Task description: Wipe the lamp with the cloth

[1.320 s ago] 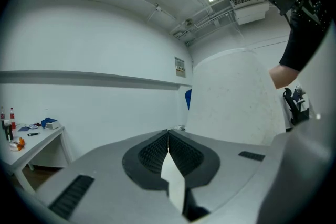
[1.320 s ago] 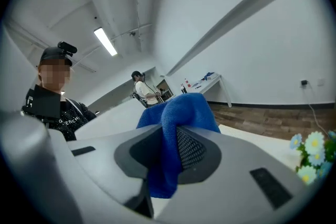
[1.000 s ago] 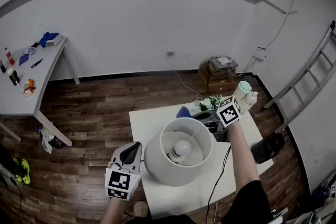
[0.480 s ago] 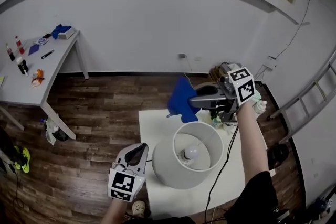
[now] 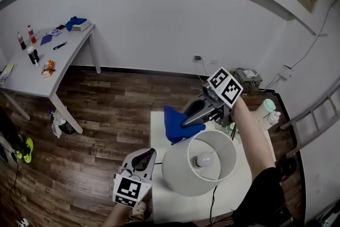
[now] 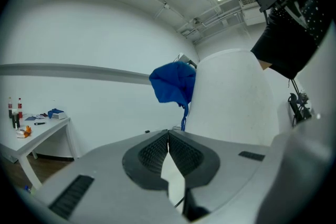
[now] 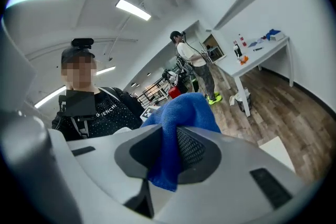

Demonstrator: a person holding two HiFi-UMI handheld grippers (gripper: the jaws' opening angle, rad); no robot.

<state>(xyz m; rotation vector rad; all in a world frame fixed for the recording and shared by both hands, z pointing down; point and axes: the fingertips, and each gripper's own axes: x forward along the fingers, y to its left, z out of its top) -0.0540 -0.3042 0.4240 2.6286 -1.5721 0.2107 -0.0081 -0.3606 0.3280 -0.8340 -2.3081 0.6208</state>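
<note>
Cloth (image 5: 175, 123) now lower, against lamp (image 5: 179, 168) rim

Closed claw (image 6: 168, 135), blue cloth (image 6: 173, 84) beside lampshade (image 6: 231, 99)

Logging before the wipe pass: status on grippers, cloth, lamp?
Right gripper shut on blue cloth, at lampshade upper rim; contact unclear. Left gripper shut, empty, low beside lampshade. Nothing seen between blue cloth and lampshade.
</note>
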